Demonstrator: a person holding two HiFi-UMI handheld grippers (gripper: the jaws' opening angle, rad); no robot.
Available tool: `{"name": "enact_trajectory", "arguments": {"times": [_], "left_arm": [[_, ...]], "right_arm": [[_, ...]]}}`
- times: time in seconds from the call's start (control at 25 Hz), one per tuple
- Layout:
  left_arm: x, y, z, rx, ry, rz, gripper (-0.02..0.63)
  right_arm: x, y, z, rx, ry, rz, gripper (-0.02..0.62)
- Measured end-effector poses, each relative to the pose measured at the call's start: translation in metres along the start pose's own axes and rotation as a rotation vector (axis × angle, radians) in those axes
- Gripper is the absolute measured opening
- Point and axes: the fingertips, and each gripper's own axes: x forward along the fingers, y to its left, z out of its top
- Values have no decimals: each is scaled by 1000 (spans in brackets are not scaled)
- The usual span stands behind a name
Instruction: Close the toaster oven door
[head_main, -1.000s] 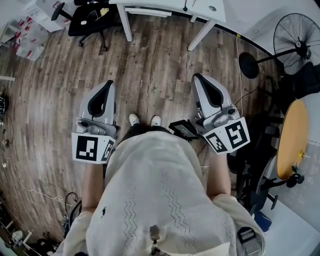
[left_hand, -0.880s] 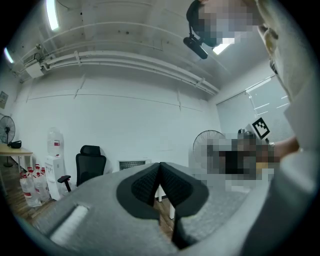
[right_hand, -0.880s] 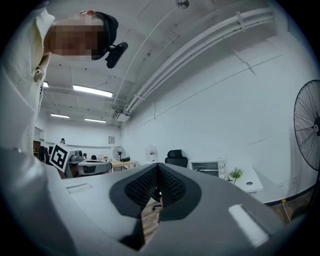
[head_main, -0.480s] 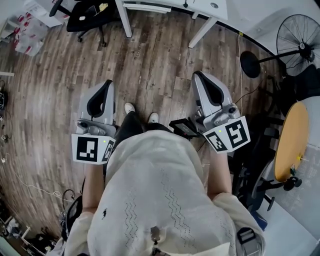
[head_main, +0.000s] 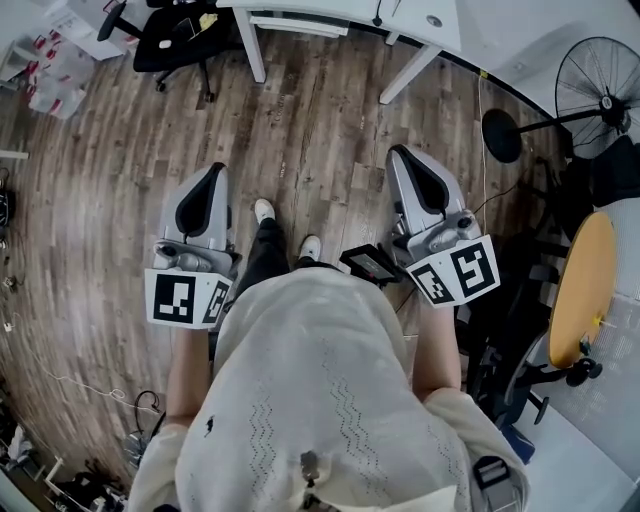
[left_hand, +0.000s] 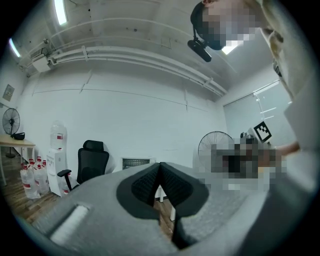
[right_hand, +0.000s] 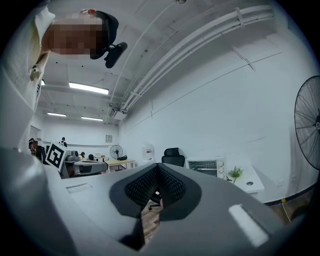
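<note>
Wood-plank floor (head_main: 300, 130); white desk (head_main: 400, 20) — black office chair (head_main: 175, 40)

My left tool (head_main: 217, 170) and my right tool (head_main: 397, 153) are side by side above the floor (head_main: 310, 120), both well apart from the bench (head_main: 340, 12) in front of me. On this bench stands the toaster oven (right_hand: 205, 165), with a small plant (right_hand: 234, 173) just at its right. An office chair (right_hand: 172, 156) stands left of the oven, and a standing fan (head_main: 598, 90) is at the far right.
</note>
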Motion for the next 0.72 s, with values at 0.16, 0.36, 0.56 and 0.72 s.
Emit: {"name": "enact_trajectory", "arguments": {"times": [0.16,0.36,0.56,0.72], "left_arm": [[14,18,-1,-9,6,-11,3],[33,39,-5,-14,21,-30,3],[56,67,-10,-22,27,-53,3],[79,91,-9,-35,23,-87,3]], "right_arm": [[23,-1,0,-10,0,-5,9],[50,-8,-5,1,17,-26,9],[83,-18,-10,31,25,-54,9],[107,-23,-10,39,22,-95,9]]}}
